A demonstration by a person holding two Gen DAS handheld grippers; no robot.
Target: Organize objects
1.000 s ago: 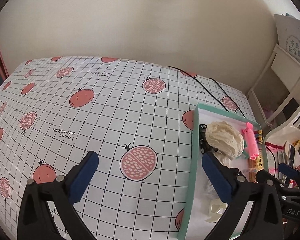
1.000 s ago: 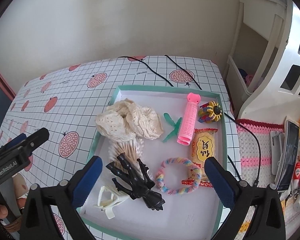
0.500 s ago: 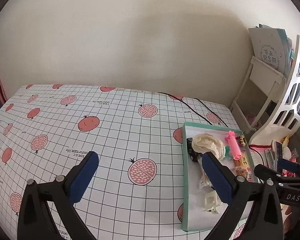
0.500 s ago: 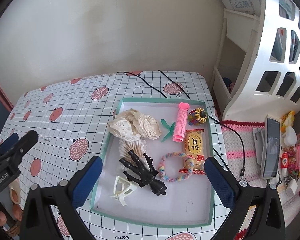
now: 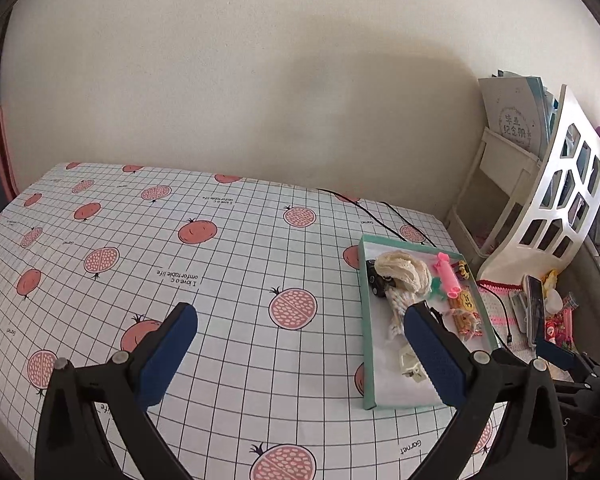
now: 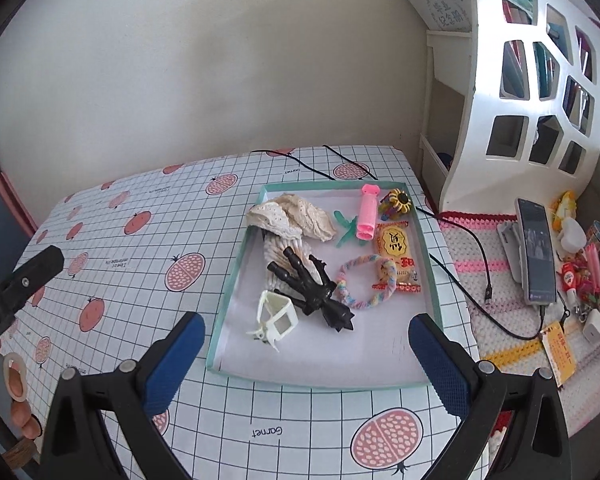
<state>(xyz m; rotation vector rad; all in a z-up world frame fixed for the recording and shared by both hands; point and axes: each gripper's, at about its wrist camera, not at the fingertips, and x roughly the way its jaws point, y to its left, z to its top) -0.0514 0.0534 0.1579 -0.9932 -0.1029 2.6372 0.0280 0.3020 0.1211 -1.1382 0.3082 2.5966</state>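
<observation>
tray [image 6: 236, 276] below both seemingly raised, spread tools

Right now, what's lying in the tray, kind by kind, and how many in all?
In the tray:
Hair clips: 3 (black, white, green)
Hair ties: 3 (cream lace, rainbow ring, flower coil)
Pink hair roller: 1
Snack packet: 1
Cotton swab bundle: 1
Total: 9
</observation>
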